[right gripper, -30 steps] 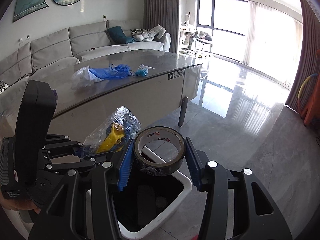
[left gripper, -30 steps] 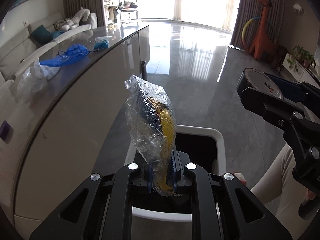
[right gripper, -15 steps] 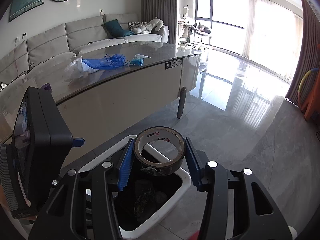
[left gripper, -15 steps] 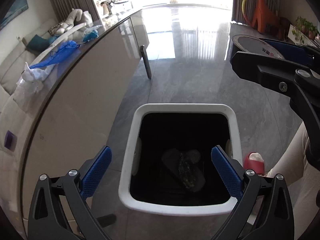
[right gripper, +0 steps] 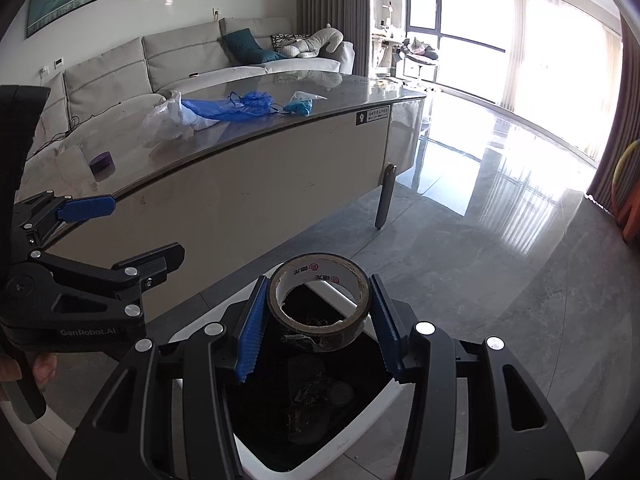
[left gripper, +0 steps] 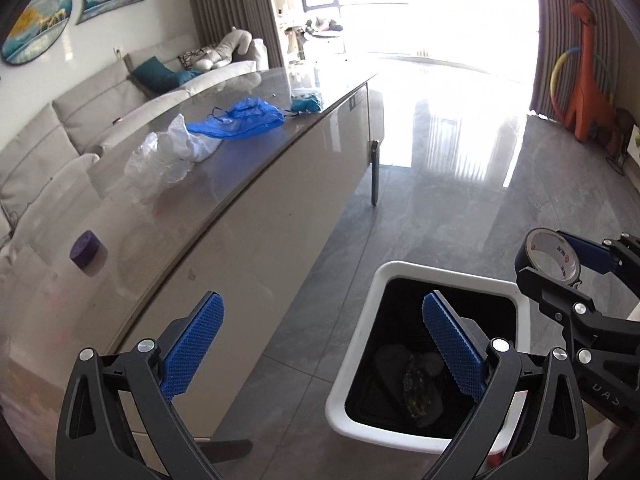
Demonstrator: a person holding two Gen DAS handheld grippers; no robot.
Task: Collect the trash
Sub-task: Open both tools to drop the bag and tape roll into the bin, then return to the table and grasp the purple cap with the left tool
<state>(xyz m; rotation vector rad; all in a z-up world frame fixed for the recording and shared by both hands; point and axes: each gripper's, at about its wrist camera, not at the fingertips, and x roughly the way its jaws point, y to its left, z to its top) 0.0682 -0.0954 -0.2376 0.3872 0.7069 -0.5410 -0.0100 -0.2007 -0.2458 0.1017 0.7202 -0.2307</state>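
Observation:
My left gripper (left gripper: 320, 340) is open and empty, between the table's side and the white trash bin (left gripper: 360, 356). The bin holds dark trash (left gripper: 416, 388). My right gripper (right gripper: 318, 316) is shut on a roll of dark tape (right gripper: 320, 304) and holds it above the bin (right gripper: 320, 468); the roll also shows in the left wrist view (left gripper: 548, 256). On the grey table (left gripper: 224, 176) lie a crumpled clear bag (left gripper: 164, 160), a blue plastic bag (left gripper: 244, 120), a teal wrapper (left gripper: 306, 102) and a small purple roll (left gripper: 86, 248).
A grey sofa (right gripper: 180, 56) stands behind the table. A table leg (right gripper: 384, 196) stands on the glossy floor near the bin. An orange giraffe toy (left gripper: 588, 76) with a hoop stands at the far right wall. The left gripper also shows in the right wrist view (right gripper: 120, 236).
My left gripper opened and let the clear bag with yellow trash fall into the bin, then swung up and left toward the table. My right gripper keeps holding the tape over the bin.

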